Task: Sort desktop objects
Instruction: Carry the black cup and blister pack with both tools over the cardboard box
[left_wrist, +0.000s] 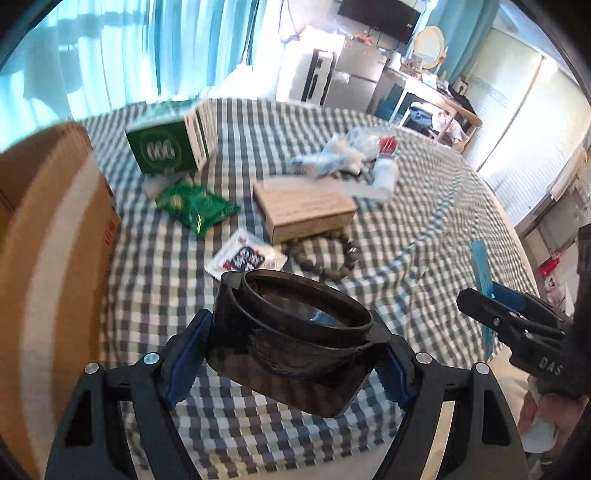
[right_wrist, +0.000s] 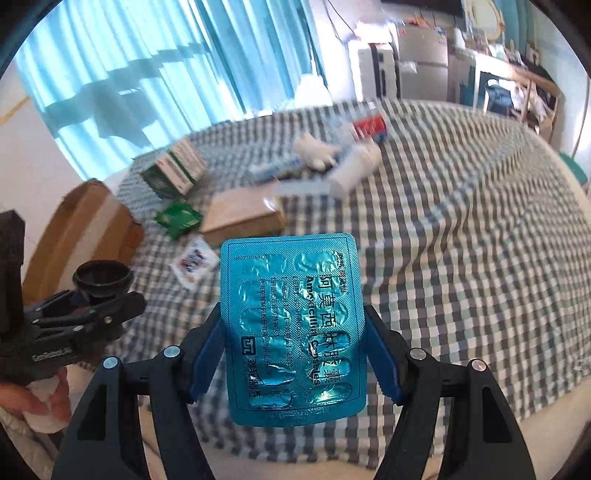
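Note:
My left gripper (left_wrist: 290, 354) is shut on a black ring-shaped lens piece on a flat black plate (left_wrist: 299, 339) and holds it above the checked cloth; it also shows in the right wrist view (right_wrist: 101, 280). My right gripper (right_wrist: 293, 347) is shut on a blue amoxicillin blister pack (right_wrist: 291, 328), held upright above the cloth; the pack shows edge-on in the left wrist view (left_wrist: 482, 288). On the cloth lie a green box (left_wrist: 166, 146), a green sachet (left_wrist: 195, 206), a tan box (left_wrist: 306, 210), a bead bracelet (left_wrist: 325, 258) and a white sachet (left_wrist: 245, 258).
A cardboard carton (left_wrist: 48, 236) stands at the left edge of the checked cloth (left_wrist: 424, 221). A pile of white packets, a tube and a white bottle (left_wrist: 380, 173) lies at the back. Furniture and a fridge (left_wrist: 354, 77) stand beyond.

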